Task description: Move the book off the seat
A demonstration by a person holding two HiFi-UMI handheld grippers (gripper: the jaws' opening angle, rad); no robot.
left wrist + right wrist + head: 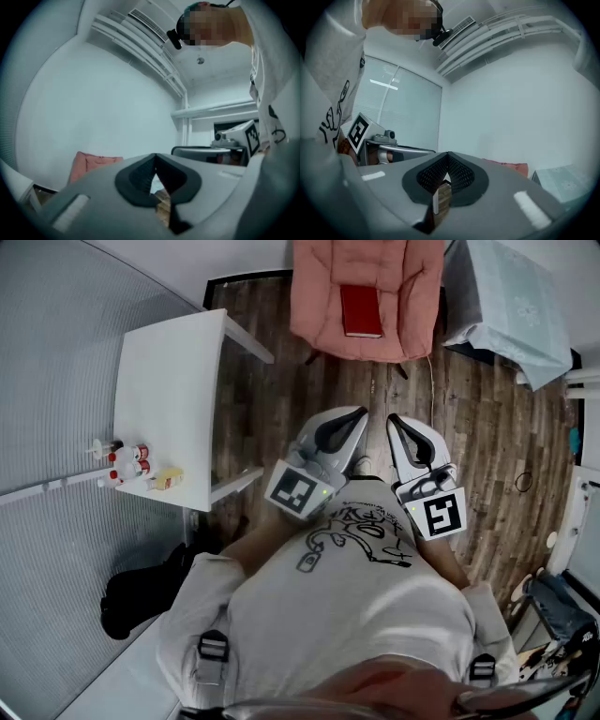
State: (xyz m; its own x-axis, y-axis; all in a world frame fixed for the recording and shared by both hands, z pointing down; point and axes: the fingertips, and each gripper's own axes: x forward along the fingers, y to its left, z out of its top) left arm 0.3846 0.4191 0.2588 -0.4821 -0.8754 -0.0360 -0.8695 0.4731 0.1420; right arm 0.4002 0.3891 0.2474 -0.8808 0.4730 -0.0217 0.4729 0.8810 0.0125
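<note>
Pink padded armchair (323,296) on dark wood-plank floor (469,427), red rectangular book (361,311) flat on its seat; white rectangular table (173,371) carrying small bottles (131,461) near one edge.

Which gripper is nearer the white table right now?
Left. The left gripper is over the floor, right of the table; the right gripper is beyond it, farther from the table.

Head camera looking steeply down from above, gripper cameras facing upward along their jaws, all three catching the pink cushioned armchair (323,287)
</note>
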